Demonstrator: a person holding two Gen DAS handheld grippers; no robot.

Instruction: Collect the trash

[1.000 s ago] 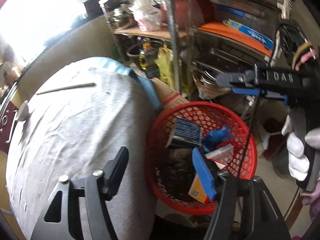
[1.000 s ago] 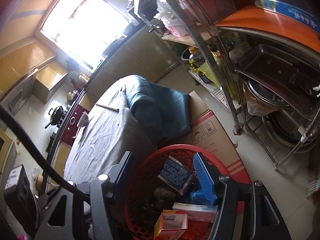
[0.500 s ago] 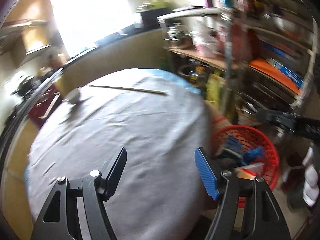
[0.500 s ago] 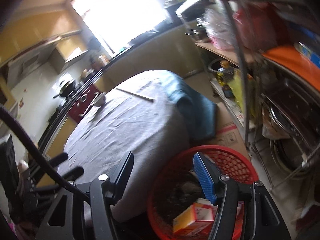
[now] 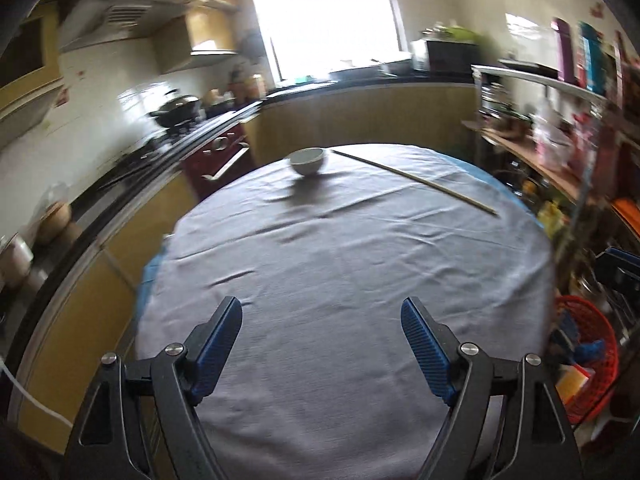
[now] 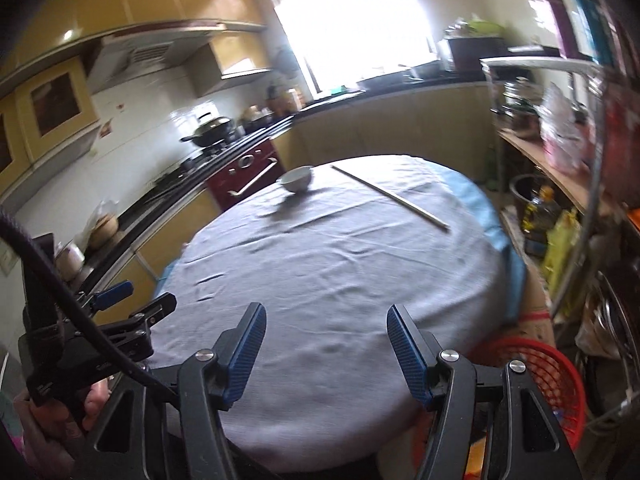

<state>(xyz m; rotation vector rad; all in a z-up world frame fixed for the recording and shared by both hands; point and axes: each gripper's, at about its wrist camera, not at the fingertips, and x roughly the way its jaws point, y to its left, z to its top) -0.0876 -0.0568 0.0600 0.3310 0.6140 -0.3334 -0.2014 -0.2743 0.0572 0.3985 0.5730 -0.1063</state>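
With your left gripper [image 5: 322,350] opening and right gripper [image 6: 326,350] apart, both empty, reach across the grey tablecloth [image 5: 360,280] toward the chopstick [image 5: 416,181] squarely.

You've got one bowl [image 5: 307,161] and one stick [image 5: 414,181] on one table [image 5: 360,280]. One red basket [image 5: 592,356] sits beside it.

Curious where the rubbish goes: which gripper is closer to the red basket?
Right. The right gripper hangs just left of the red basket, at the table edge. The left gripper, jaws opening and empty, is farther left, with the basket at its view's far right.
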